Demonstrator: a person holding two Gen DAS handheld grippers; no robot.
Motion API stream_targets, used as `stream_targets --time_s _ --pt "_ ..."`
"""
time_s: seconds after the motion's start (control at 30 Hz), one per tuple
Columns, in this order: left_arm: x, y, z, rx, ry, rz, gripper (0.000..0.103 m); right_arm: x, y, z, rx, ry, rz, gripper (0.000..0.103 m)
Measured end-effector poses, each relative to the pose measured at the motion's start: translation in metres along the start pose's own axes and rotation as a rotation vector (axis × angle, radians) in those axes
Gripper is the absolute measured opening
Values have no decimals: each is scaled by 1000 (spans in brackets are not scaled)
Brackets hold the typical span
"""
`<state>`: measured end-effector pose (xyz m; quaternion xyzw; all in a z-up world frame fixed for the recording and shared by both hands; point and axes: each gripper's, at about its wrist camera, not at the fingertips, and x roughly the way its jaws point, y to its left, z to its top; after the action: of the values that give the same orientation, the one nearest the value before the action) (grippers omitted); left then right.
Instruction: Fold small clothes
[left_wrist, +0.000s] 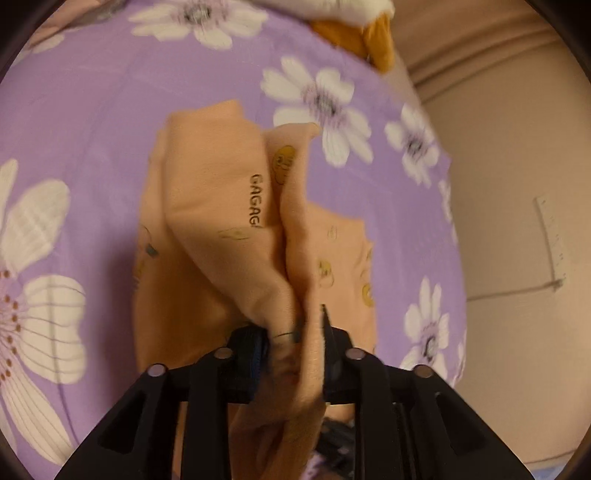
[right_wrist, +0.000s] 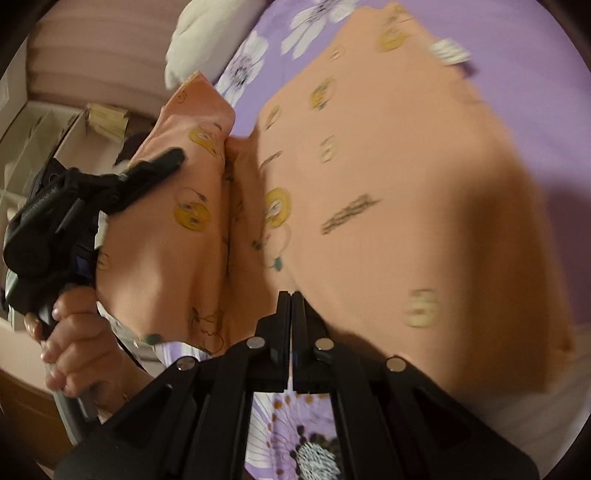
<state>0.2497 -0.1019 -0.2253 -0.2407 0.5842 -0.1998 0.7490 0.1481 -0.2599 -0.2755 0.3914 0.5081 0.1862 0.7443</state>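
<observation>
A peach garment (left_wrist: 221, 206) printed with yellow cartoon faces and the word GAGAG lies partly lifted over a purple floral bedsheet (left_wrist: 110, 110). In the left wrist view my left gripper (left_wrist: 295, 328) is shut on a bunched fold of it, and cloth hangs from the jaws. The right wrist view shows the same garment (right_wrist: 388, 166) spread wide, with the left gripper (right_wrist: 159, 166) and the hand (right_wrist: 74, 339) holding it at the left. My right gripper (right_wrist: 291, 297) has its fingers pressed together at the garment's near edge, pinching it.
A white and orange soft toy (left_wrist: 354, 22) lies at the far end of the bed, its white part (right_wrist: 192, 40) also showing in the right wrist view. Beside the bed are a beige floor (left_wrist: 517, 184) and open cardboard boxes (right_wrist: 55, 125).
</observation>
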Motion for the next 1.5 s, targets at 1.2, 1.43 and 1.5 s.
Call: stream_targets --time_s 1.2,1.43,1.5 --pt "-25 49 -130 411 -112 -21 69 28 31 83 -32 84 189 68" --pt "-36 76 -117 276 -127 -168 69 -7 4 73 16 35 65 67" --pt "-37 75 -119 294 -131 -160 69 -9 -1 73 20 29 104 67"
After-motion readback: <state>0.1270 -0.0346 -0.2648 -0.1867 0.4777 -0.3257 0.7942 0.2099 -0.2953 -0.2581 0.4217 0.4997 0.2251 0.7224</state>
